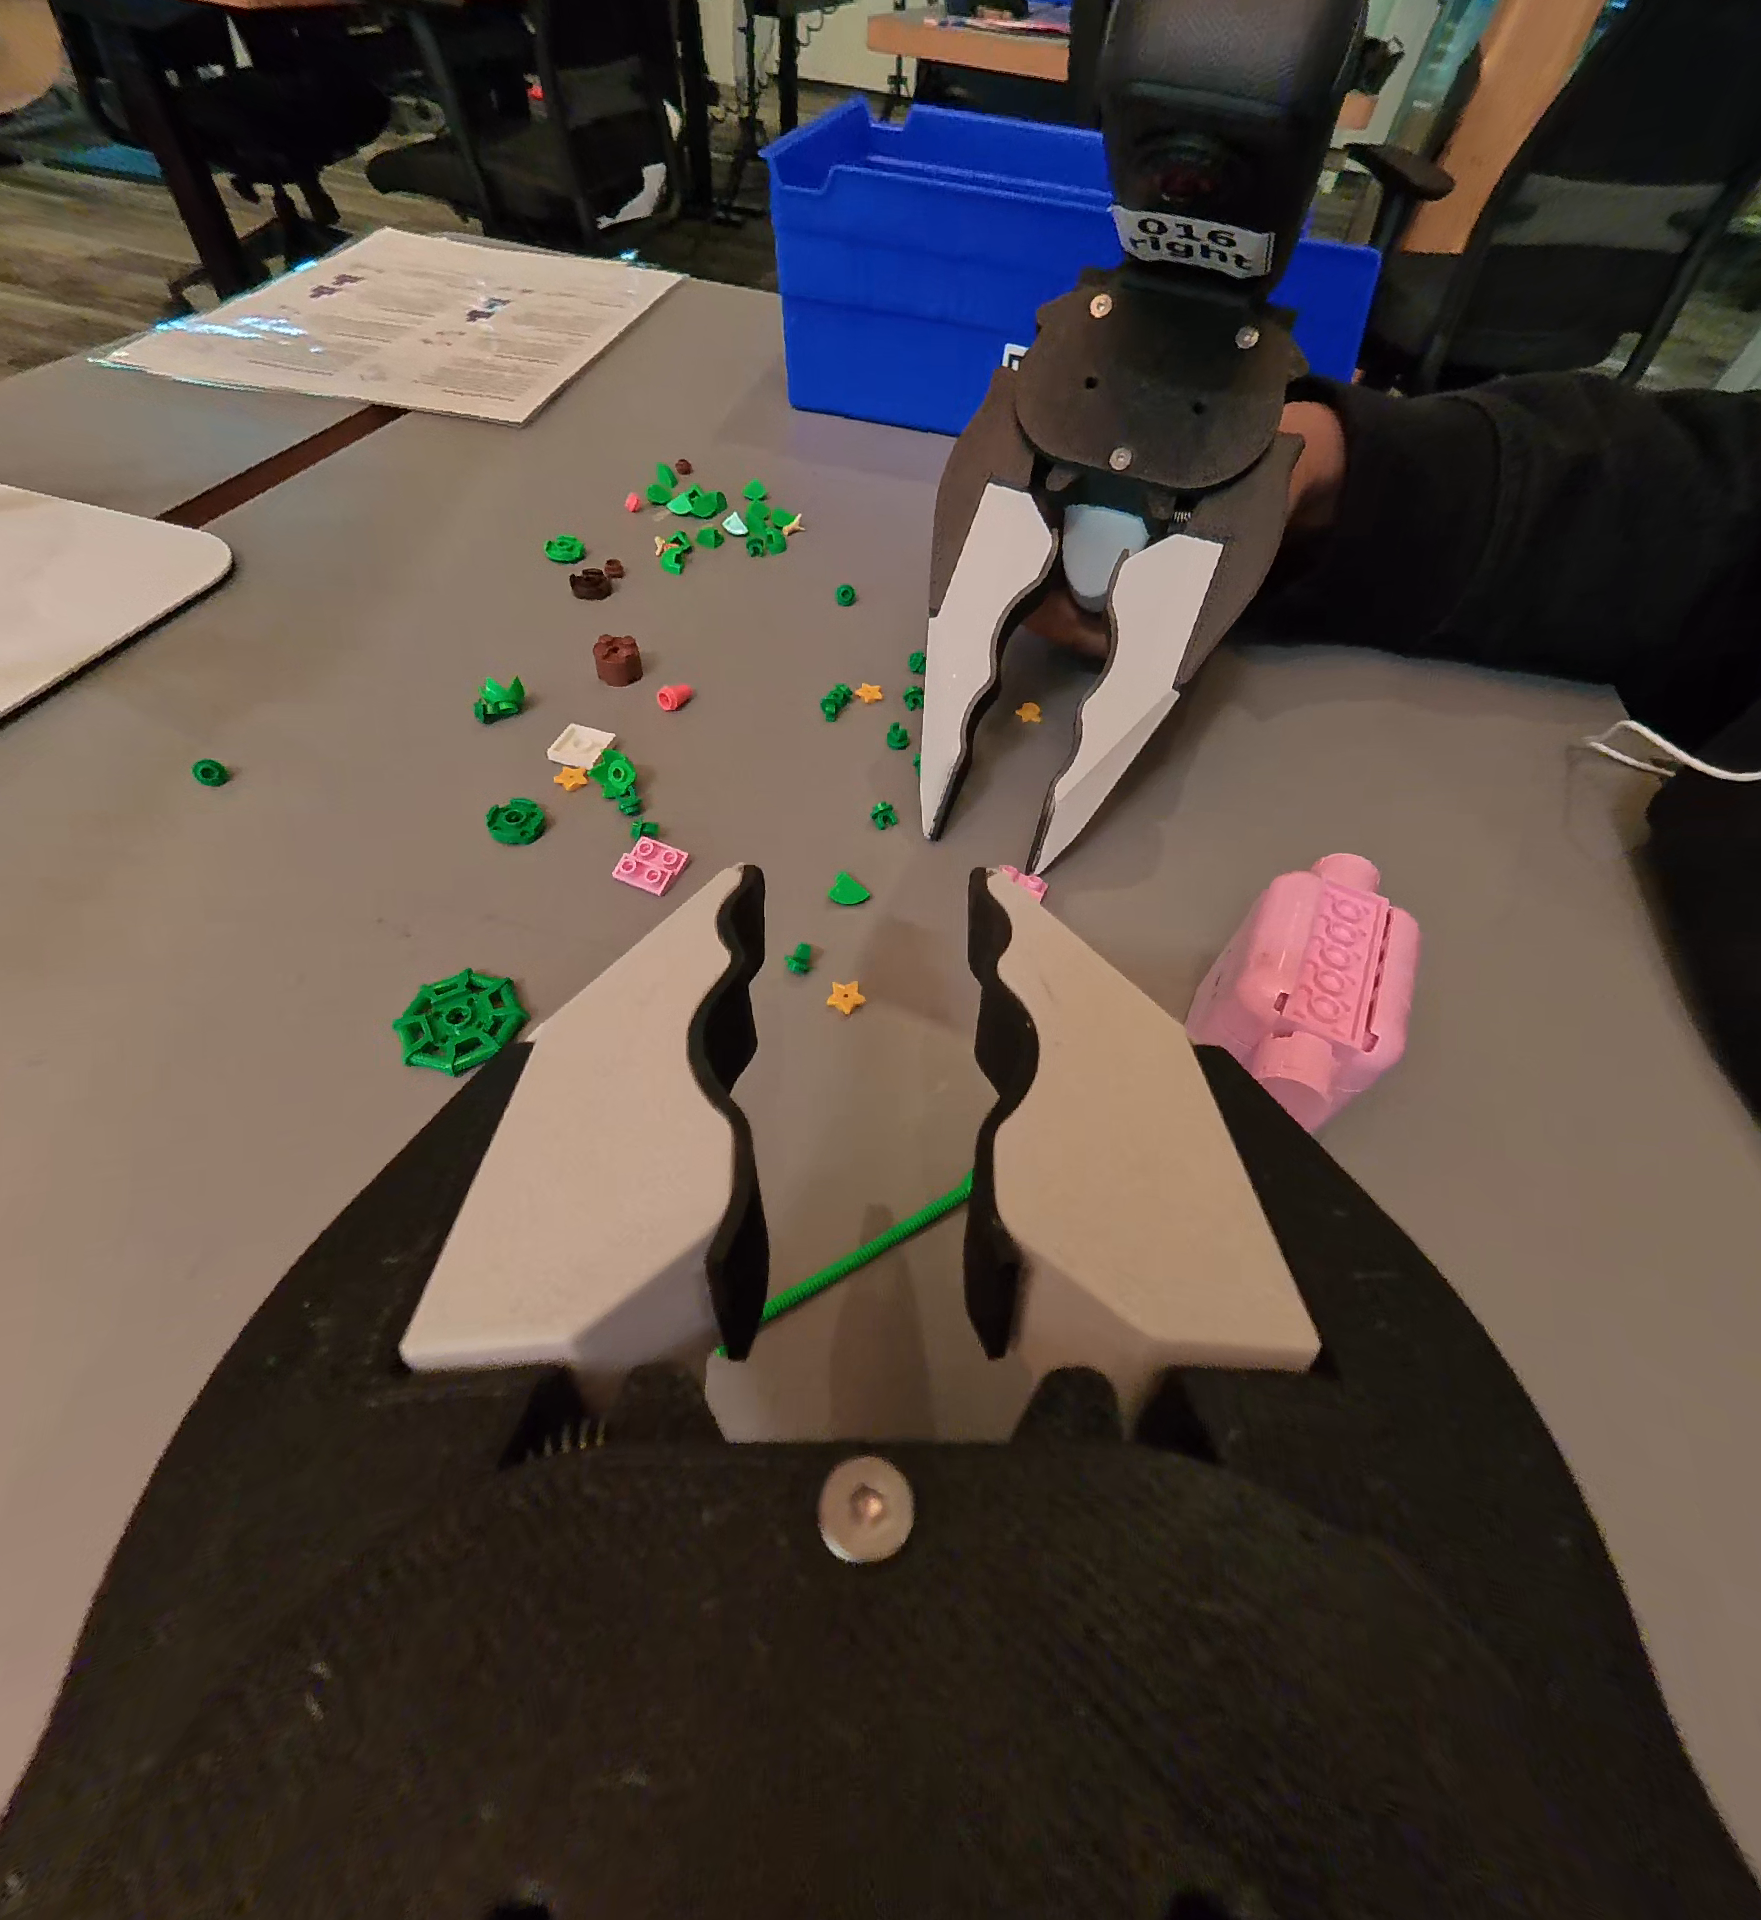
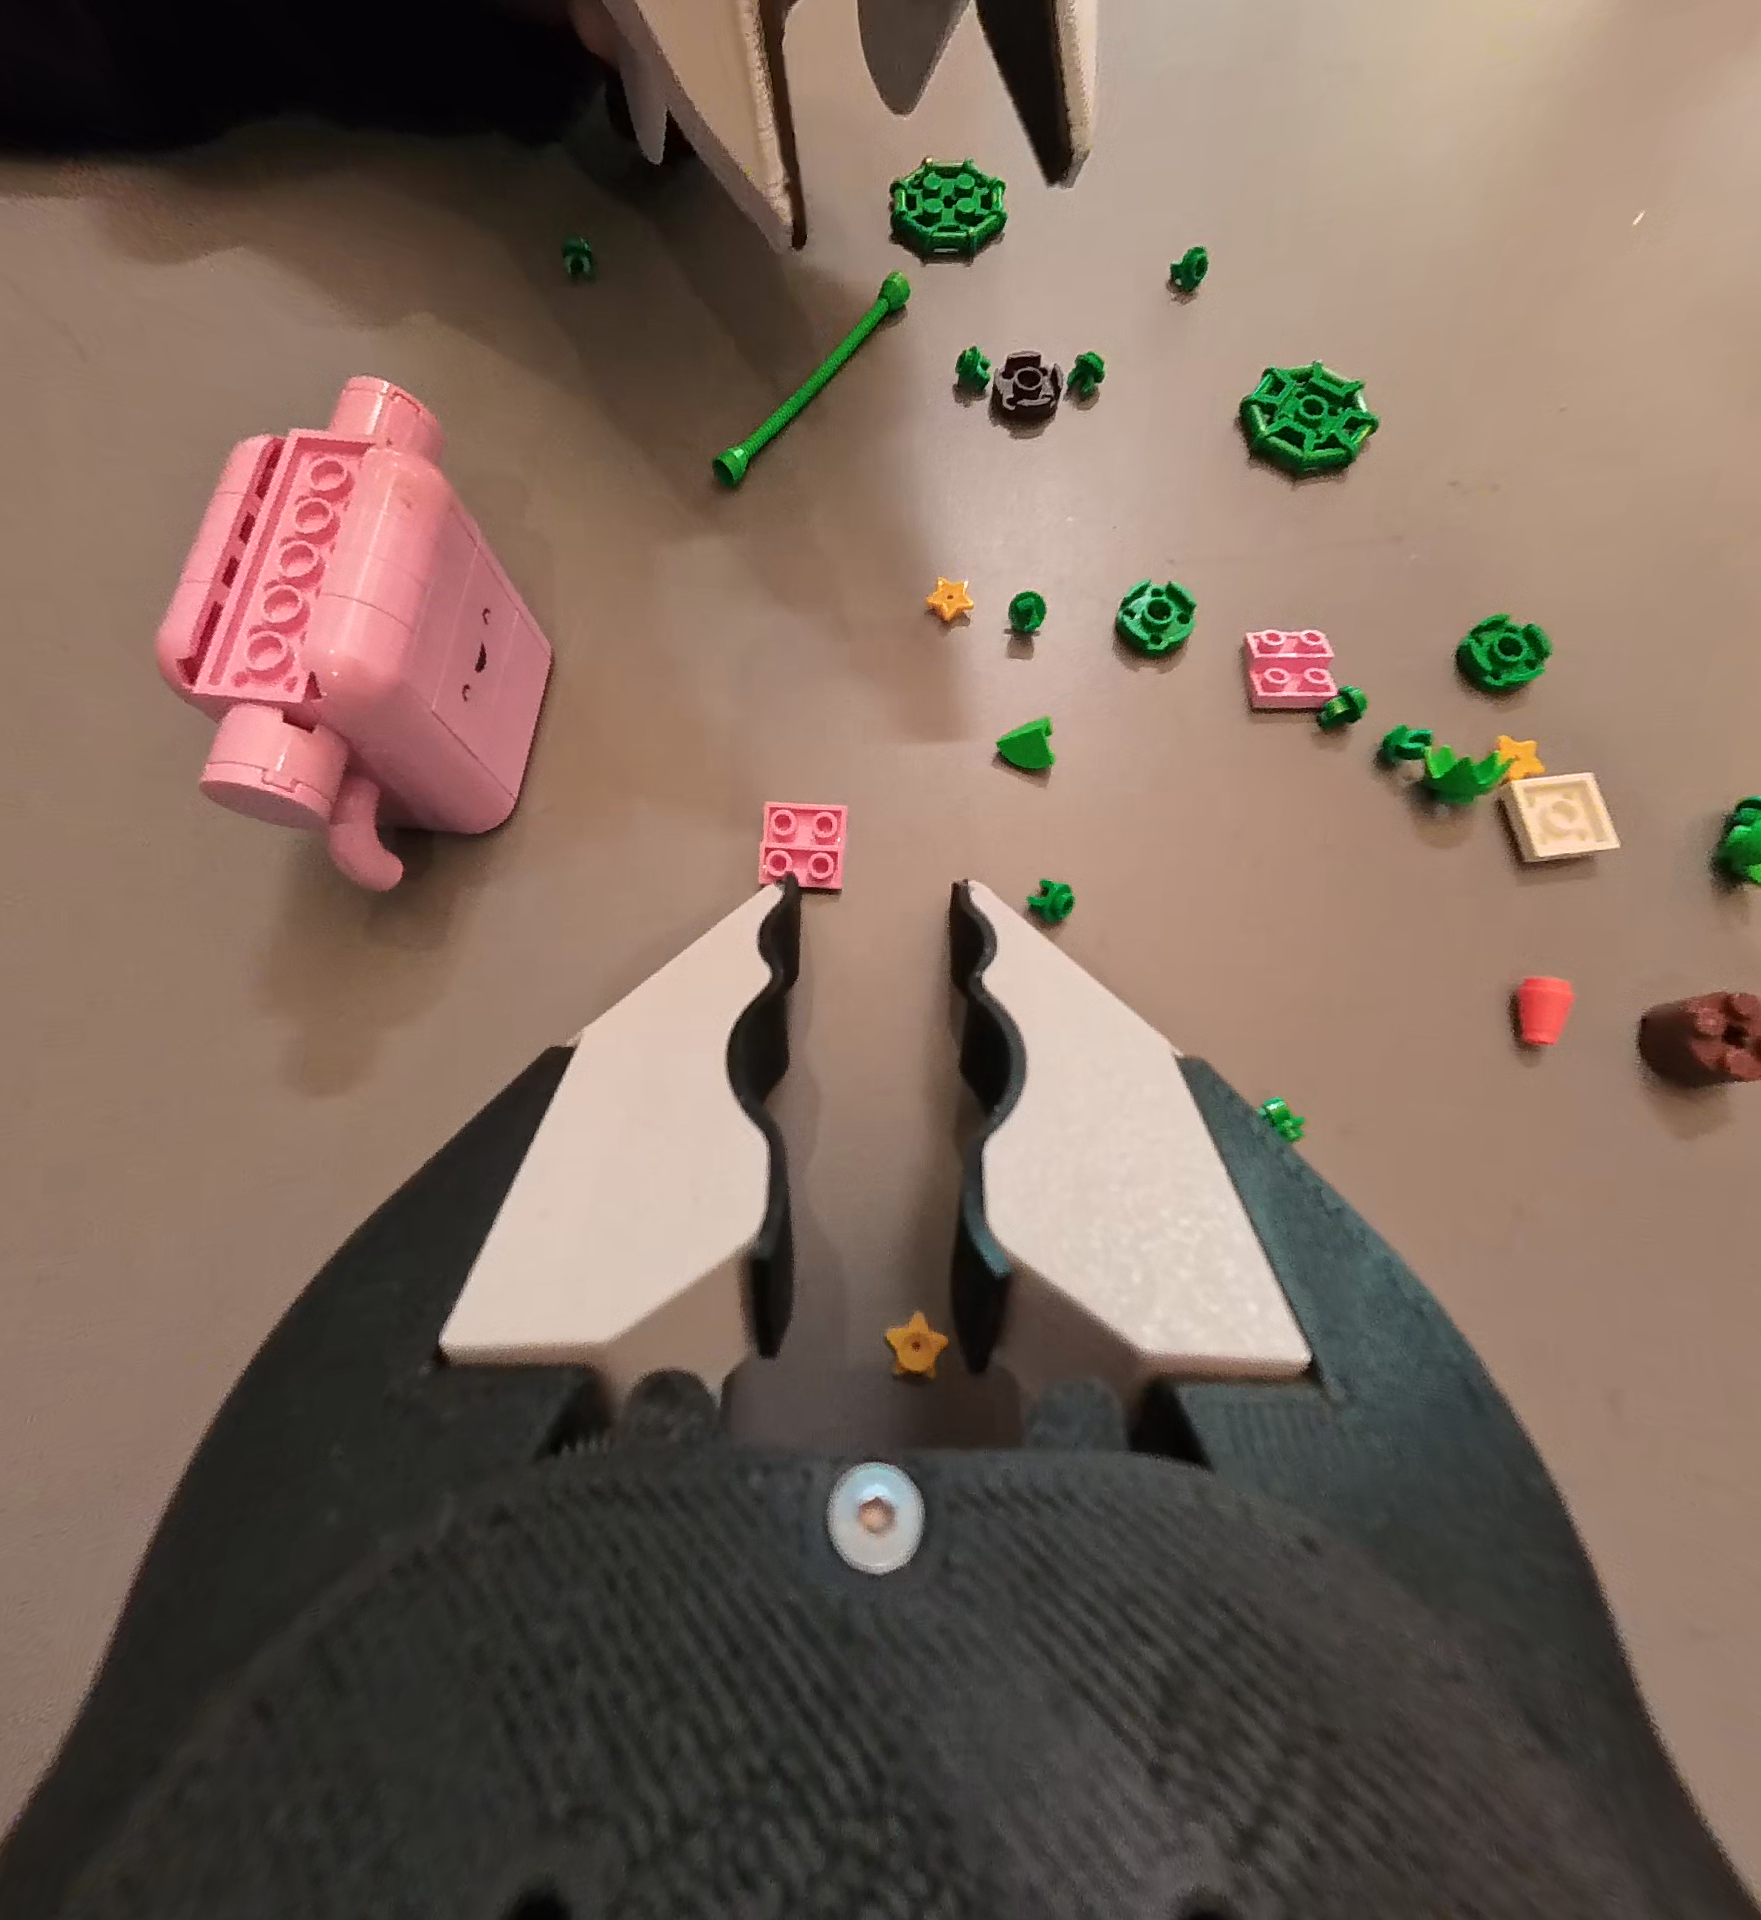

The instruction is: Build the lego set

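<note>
Grey table [image 2: 232,1143], right gripper [image 2: 874,899] tilted down, jaws parted beside pink plate [image 2: 804,844]

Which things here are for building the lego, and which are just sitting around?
For building: pink lego body, small pink plate, green stem, green webs, left claw, right claw.

Just lying about: blue bin, paper sheet, white pad.

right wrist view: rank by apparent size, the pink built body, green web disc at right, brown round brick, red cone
1. pink built body, clearly largest
2. green web disc
3. brown round brick, close to the disc and nearer the lens edge, so this order is unsure
4. red cone, smallest
</note>
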### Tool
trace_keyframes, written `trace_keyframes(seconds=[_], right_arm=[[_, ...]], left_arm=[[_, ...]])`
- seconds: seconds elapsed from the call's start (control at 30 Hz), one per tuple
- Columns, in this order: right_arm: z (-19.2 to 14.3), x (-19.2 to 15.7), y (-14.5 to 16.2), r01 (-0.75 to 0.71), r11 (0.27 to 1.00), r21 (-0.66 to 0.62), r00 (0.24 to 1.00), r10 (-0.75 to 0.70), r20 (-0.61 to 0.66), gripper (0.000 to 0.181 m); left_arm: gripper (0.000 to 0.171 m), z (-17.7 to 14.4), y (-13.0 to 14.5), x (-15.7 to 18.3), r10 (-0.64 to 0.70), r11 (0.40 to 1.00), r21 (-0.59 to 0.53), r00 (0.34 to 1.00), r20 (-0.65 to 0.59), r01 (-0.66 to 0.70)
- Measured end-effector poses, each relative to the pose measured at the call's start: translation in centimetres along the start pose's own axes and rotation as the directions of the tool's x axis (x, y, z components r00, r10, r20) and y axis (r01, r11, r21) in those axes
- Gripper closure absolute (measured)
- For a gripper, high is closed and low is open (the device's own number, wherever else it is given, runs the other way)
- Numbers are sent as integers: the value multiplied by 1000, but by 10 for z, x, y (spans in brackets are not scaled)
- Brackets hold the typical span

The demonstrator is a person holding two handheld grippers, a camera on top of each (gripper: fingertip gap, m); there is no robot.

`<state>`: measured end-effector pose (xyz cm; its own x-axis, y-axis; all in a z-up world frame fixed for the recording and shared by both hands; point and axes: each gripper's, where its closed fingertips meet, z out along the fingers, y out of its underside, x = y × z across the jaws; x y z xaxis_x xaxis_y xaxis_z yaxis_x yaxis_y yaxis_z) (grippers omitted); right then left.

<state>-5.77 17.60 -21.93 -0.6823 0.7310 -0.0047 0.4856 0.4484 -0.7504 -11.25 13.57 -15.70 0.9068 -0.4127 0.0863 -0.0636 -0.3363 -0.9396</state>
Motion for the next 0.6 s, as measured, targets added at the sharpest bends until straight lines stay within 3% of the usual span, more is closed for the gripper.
trace_keyframes(seconds=[0.6], right_arm=[[0, 0, 0, 2, 1000, 0, 1000, -2, -2, 154]], left_arm=[[135, 0, 0, 0, -4, 1000, -4, 1000, -3, 4]])
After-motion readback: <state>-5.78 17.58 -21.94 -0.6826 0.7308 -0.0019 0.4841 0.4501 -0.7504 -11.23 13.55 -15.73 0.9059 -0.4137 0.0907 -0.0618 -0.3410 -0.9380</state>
